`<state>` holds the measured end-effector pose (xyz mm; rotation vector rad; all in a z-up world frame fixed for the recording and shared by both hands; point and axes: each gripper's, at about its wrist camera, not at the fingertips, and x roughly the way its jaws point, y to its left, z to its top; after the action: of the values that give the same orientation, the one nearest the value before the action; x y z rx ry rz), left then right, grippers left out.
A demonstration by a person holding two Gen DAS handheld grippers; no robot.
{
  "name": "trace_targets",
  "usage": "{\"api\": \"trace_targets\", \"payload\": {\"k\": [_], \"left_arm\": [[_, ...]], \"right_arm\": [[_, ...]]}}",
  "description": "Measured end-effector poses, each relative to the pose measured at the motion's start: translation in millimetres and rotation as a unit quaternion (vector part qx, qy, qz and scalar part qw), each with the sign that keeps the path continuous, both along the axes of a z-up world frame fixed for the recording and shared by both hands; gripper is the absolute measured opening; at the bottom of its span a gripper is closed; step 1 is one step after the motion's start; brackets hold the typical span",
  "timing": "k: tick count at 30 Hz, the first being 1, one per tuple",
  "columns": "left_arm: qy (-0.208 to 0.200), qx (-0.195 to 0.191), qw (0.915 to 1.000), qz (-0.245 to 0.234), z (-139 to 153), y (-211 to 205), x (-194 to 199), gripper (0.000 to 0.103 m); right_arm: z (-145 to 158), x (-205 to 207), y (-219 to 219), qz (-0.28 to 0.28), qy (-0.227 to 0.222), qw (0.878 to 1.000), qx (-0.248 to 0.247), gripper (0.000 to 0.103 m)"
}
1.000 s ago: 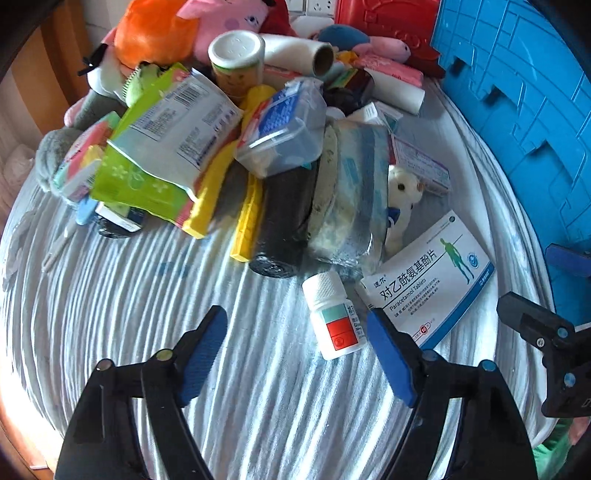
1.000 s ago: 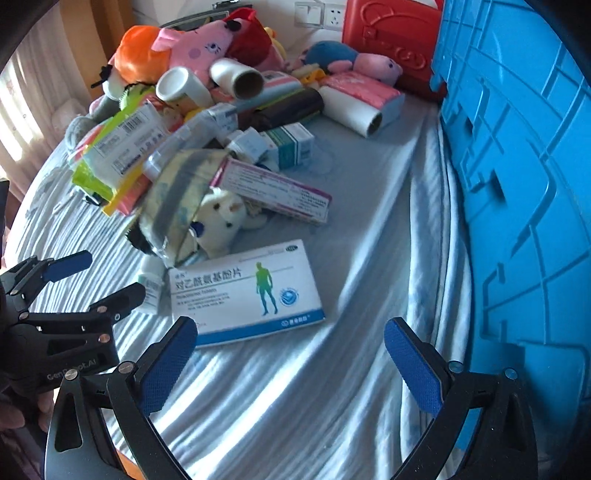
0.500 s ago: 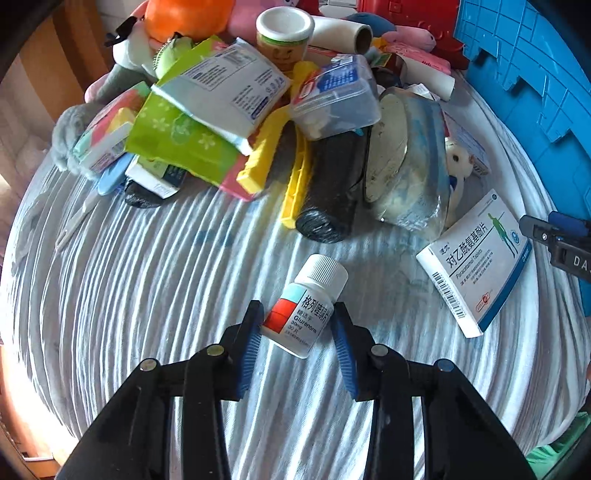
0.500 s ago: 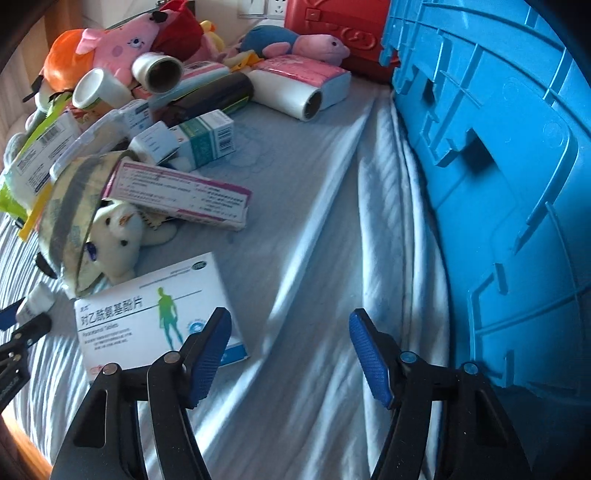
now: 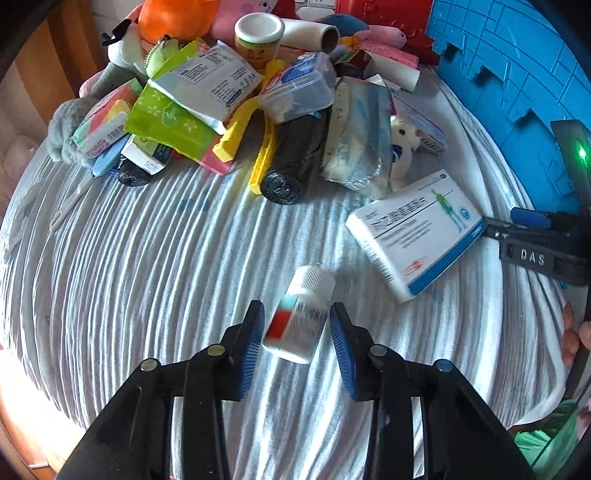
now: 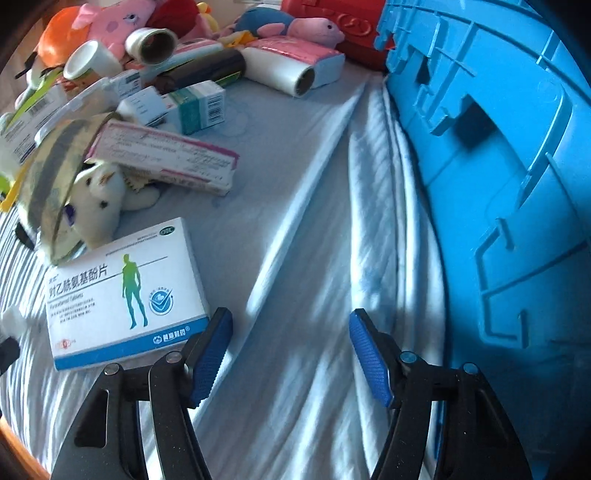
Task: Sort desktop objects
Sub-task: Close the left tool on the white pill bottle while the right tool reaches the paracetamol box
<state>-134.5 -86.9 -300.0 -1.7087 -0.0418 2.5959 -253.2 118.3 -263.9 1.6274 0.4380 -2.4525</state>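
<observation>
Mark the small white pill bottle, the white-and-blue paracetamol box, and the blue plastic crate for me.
small white pill bottle (image 5: 297,319), left wrist view, label.
white-and-blue paracetamol box (image 6: 125,291), right wrist view, top face.
blue plastic crate (image 6: 498,166), right wrist view, side wall.

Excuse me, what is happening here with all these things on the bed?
A person is sorting the pile with two handheld grippers. The left gripper has a small white pill bottle between its fingers, though contact is unclear. The right gripper is open, beside the paracetamol box, next to the blue crate.

A home bedroom — sheet (image 6: 295,229), plush toys (image 6: 110,22).
</observation>
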Motion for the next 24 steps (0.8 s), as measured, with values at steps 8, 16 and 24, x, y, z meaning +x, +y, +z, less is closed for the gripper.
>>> {"api": "trace_targets", "payload": {"k": [8,16,24], "left_arm": [[0.009,-0.058,0.9951,0.079,-9.2,-47.0,-26.7,0.027],[-0.002,-0.003,0.9962,0.088,-11.1,-75.2,-4.2,0.027],[-0.003,0.030,0.9954,0.091,-8.9,-92.0,0.3,0.034]], "right_arm": [[4.5,54.7,-54.5,0.132,-0.064,0.986,-0.078,0.068],[36.7,59.0,-87.0,0.227,-0.035,0.968,-0.102,0.100],[-11.7,51.7,-154.9,0.309,-0.053,0.948,-0.054,0.102]]}}
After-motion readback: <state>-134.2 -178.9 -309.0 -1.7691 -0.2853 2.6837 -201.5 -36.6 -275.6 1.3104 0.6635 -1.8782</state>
